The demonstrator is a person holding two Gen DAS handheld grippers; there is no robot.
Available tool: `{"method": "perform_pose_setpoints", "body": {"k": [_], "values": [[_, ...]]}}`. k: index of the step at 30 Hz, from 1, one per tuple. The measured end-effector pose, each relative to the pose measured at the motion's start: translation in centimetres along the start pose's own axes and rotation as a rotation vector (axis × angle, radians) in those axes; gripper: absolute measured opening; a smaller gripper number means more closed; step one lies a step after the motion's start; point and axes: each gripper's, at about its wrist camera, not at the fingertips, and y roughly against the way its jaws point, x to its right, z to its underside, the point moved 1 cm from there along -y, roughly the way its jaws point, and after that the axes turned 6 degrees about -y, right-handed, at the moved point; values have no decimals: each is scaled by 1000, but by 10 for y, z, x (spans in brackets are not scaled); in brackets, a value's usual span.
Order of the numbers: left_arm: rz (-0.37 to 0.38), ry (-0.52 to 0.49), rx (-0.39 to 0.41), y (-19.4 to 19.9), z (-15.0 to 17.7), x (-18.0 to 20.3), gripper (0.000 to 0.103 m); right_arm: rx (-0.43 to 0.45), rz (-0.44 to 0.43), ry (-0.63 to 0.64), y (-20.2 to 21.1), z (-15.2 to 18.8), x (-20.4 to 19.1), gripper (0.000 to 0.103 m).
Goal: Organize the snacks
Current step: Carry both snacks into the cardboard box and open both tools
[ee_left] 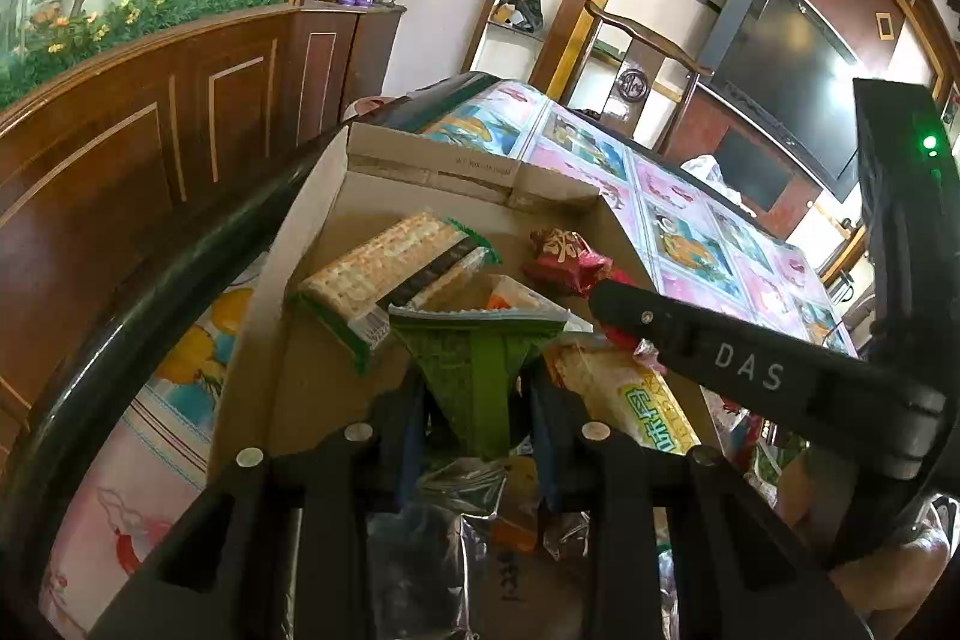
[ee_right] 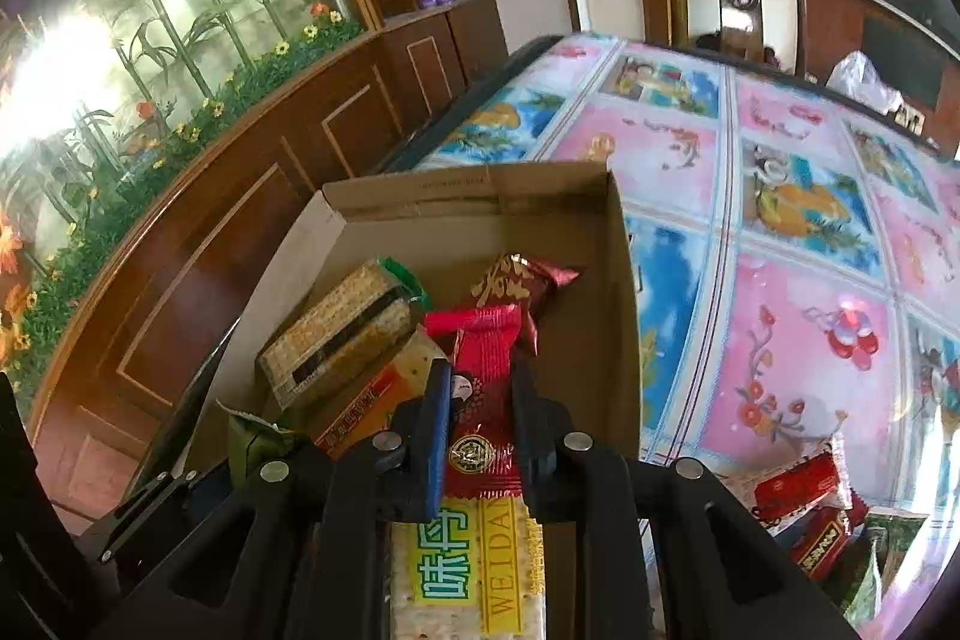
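Left wrist view: over an open brown cardboard box [ee_left: 420,166] on a desk covered with a pink-and-blue picture-print cloth [ee_left: 708,226], the left tool [ee_left: 477,394] pinches a green triangular snack packet [ee_left: 474,370] by its lower point, jaws nearly closed on the wrapper, the packet's sealed top edge hanging above the box floor. Beside it the right tool [ee_right: 480,400], seen from its own camera, clamps a red foil-wrapped snack bar [ee_right: 483,376] between narrow jaws, the bar poised over the box interior. Already lying in the box are a long cracker pack in clear film with green ends [ee_left: 384,274], a dark red gold-printed foil sweet [ee_left: 561,256] towards the far corner, an orange-labelled cracker pack [ee_right: 366,406] and a yellow-and-green labelled cracker pack [ee_right: 468,568] nearest the cameras. More red wrapped snacks [ee_right: 804,490] wait on the cloth outside the box, to the right. Both items appear ready to be set down, and the job looks best done by lowering each into a bare patch of cardboard, the green packet towards the near left, the red bar in the gap by the foil sweet, then easing the jaws apart only once each rests flat. With the two tools close together, releasing one at a time would likely avoid a knock.
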Motion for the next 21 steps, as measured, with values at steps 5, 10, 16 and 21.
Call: {"method": "perform_pose_setpoints", "body": {"k": [5, 10, 16, 21], "values": [[1, 12, 26, 5, 0, -2, 56, 40, -31, -18, 19, -3, 13, 28], [8, 15, 47, 9, -1, -1, 57, 85, 4, -69, 39, -13, 49, 28], [14, -4, 70, 12, -2, 3, 57, -19, 169, -61, 26, -8, 105, 28], [22, -43, 88, 15, -2, 11, 57, -88, 177, 43, 12, 13, 103, 28]]}}
